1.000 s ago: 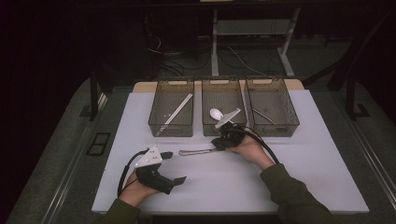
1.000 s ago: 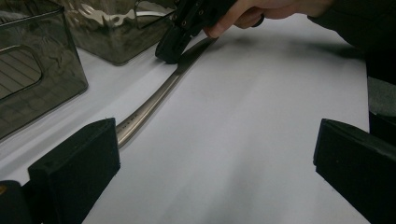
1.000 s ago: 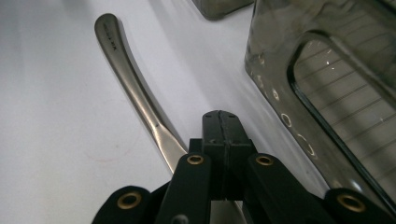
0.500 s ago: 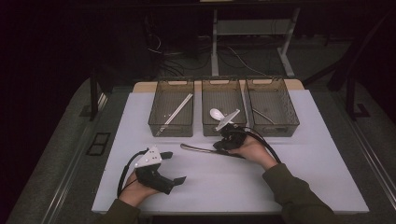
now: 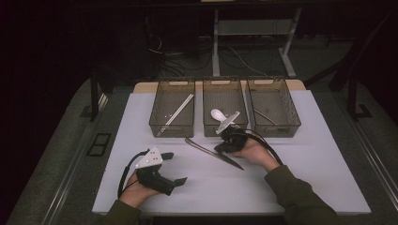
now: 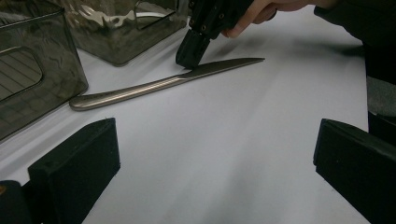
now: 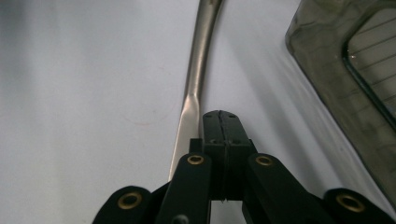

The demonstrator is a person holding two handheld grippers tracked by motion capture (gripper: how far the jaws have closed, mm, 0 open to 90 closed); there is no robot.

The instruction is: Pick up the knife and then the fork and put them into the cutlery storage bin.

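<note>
The knife (image 5: 213, 153) lies flat on the white table (image 5: 300, 187), in front of the middle bin (image 5: 224, 110) of three clear bins standing side by side along the far edge. It sits on a slant: the handle end points toward the left bin (image 5: 172, 114) and the blade tip points toward the person's right forearm.

The right gripper (image 5: 226, 143) is held low over the knife near where blade meets handle. In the right gripper view its jaws are pressed fully together, pad against pad, with nothing between them; the closed tip (image 7: 221, 122) rests just beside the edge of the knife (image 7: 194, 93), at the neck of the blade. In the left gripper view the same closed tip (image 6: 192, 46) stands tilted on or against the knife (image 6: 163, 84); whether it bears on the metal or only touches it cannot be told. The knife is not gripped.

The left gripper (image 5: 174, 169) rests on the near left part of the table, well apart from the knife, in the person's left hand (image 5: 136, 188). Its jaws stand wide apart, and the left gripper view shows bare table between them.

Contents of the bins: the left bin holds a pair of pale chopsticks (image 5: 176, 113) lying diagonally; the middle bin holds a white spoon (image 5: 218, 114); the right bin (image 5: 273, 105) holds a thin metal utensil (image 5: 264, 116), too small to identify. A grey three-cornered plate shows on top of each gripper.
</note>
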